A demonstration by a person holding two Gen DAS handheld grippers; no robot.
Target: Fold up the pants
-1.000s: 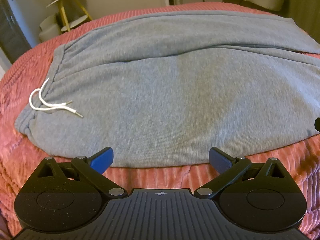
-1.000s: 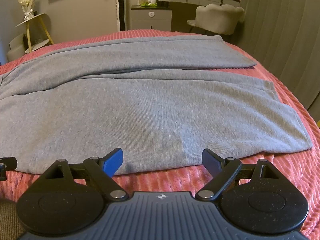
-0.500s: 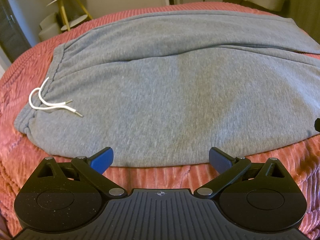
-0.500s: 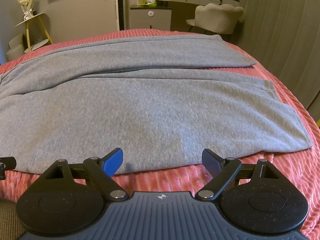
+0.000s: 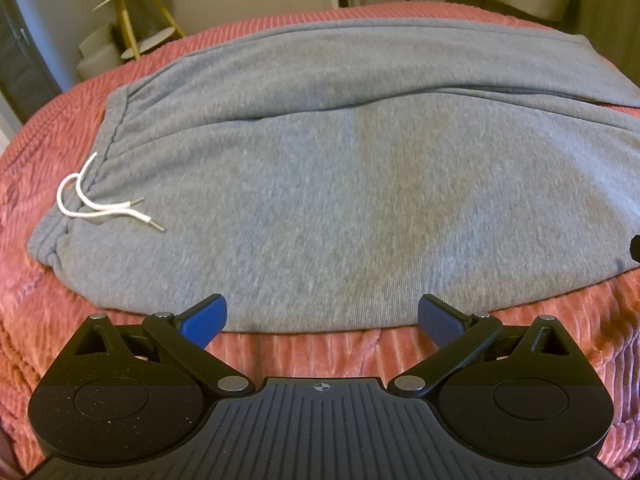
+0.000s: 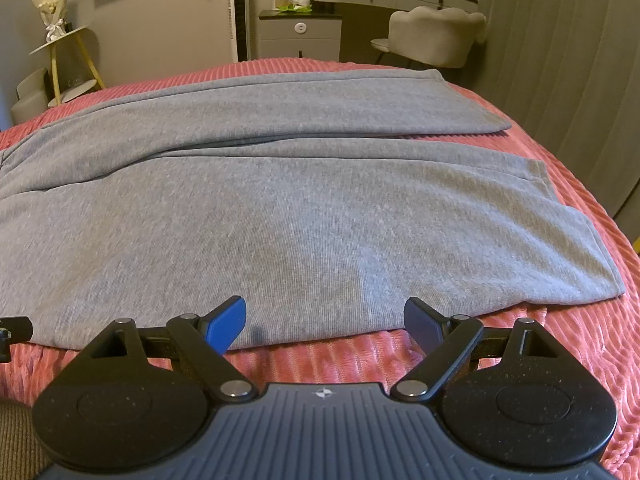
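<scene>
Waistband end first: drawstring (image 5: 100,204), white, lies looped on the grey pants (image 5: 360,200) at far left, metal tips loose on the fabric. Pants are spread flat across the red bedspread (image 5: 300,348), legs running off to the right, one leg lying behind the other w/ a seam line between them. Left gripper (image 5: 322,318) hovers at the near edge of the fabric, fingers wide apart, nothing between them; tips sit about on the hem line, can't tell if they touch cloth. Further right, right gripper (image 6: 324,320) is likewise spread and empty at the near edge, w/ the leg cuffs (image 6: 580,264) off toward its right.

Risks, as I judge them: closing on the top layer only, so the under layer stays put and the fold goes crooked; pinching bedspread ribs along w/ the fabric and dragging the cover; uneven lift btwn the two sides, skewing the legs; drawstring sliding into the fold and leaving a lump.
</scene>
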